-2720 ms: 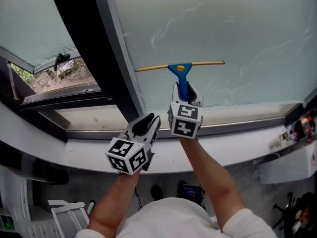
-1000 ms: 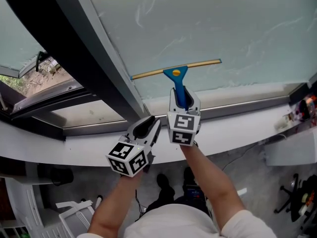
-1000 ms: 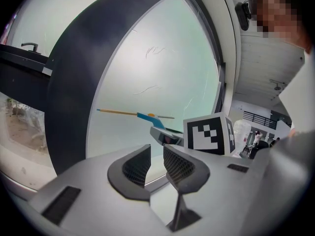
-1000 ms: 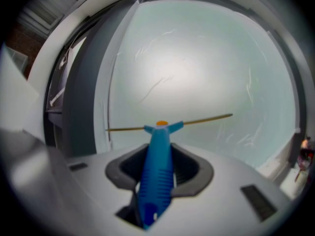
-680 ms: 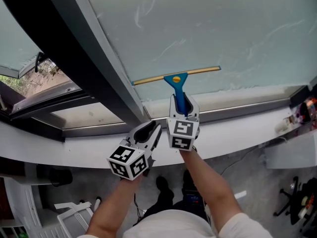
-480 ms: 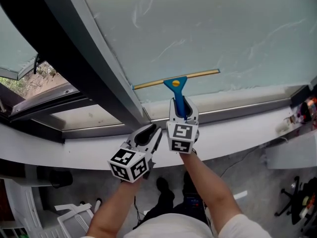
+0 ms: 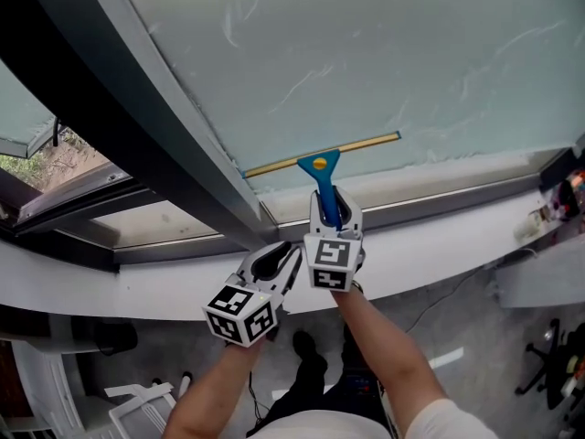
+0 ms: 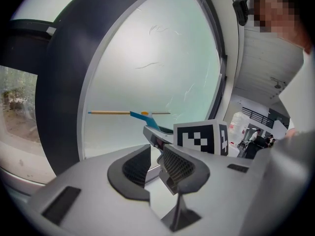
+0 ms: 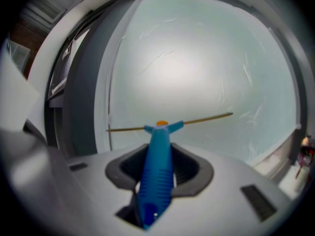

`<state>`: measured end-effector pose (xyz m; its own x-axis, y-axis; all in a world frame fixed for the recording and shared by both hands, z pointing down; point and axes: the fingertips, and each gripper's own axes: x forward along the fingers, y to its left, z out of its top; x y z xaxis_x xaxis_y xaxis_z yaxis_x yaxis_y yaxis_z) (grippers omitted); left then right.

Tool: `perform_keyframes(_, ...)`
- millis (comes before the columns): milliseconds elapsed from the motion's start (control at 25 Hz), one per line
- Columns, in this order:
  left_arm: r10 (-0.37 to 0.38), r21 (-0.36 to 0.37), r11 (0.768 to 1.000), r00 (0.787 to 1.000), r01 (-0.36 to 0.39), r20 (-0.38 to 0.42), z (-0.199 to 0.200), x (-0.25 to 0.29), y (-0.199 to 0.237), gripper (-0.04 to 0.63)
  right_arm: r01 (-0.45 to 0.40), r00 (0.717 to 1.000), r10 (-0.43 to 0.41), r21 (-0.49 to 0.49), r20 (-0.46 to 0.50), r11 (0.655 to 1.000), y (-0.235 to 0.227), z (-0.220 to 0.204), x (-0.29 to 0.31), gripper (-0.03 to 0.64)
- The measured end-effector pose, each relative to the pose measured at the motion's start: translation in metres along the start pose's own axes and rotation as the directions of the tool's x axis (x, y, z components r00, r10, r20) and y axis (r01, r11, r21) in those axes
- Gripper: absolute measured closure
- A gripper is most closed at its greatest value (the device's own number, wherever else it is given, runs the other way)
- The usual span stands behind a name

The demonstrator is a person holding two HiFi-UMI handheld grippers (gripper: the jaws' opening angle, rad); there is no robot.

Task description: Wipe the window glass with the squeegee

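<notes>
A squeegee [image 7: 320,166] with a blue handle and a long yellow blade lies flat against the frosted window glass [image 7: 366,53], low on the pane near the bottom frame. My right gripper [image 7: 330,210] is shut on its blue handle [image 9: 157,171], the blade [image 9: 170,124] stretching across just beyond the jaws. My left gripper [image 7: 277,260] hangs lower left, off the glass, by the white sill; its jaws stand slightly apart with nothing between them [image 8: 153,167]. Thin streaks mark the glass above the blade.
A dark vertical frame post [image 7: 137,108] borders the pane on the left, with an opened side window [image 7: 73,181] past it. A white sill [image 7: 439,236] runs below the glass. Small items [image 7: 558,204] sit at the sill's right end. Floor and cables lie far below.
The squeegee and my right gripper have slid down the pane toward the bottom frame. The view has tilted, and the left gripper has stayed beside the sill.
</notes>
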<state>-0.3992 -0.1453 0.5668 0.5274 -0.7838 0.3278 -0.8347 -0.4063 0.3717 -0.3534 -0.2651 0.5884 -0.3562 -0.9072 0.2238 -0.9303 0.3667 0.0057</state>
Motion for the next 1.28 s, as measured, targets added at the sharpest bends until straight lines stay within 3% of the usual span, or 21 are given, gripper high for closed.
perform_keyframes(1280,0.003,-0.024,1.000,0.995,-0.006,-0.100,-0.060,0.006,0.032,0.493,0.015,0.995,-0.014,0.012,-0.100,1.000,0.004,-0.097,0.021,0.465)
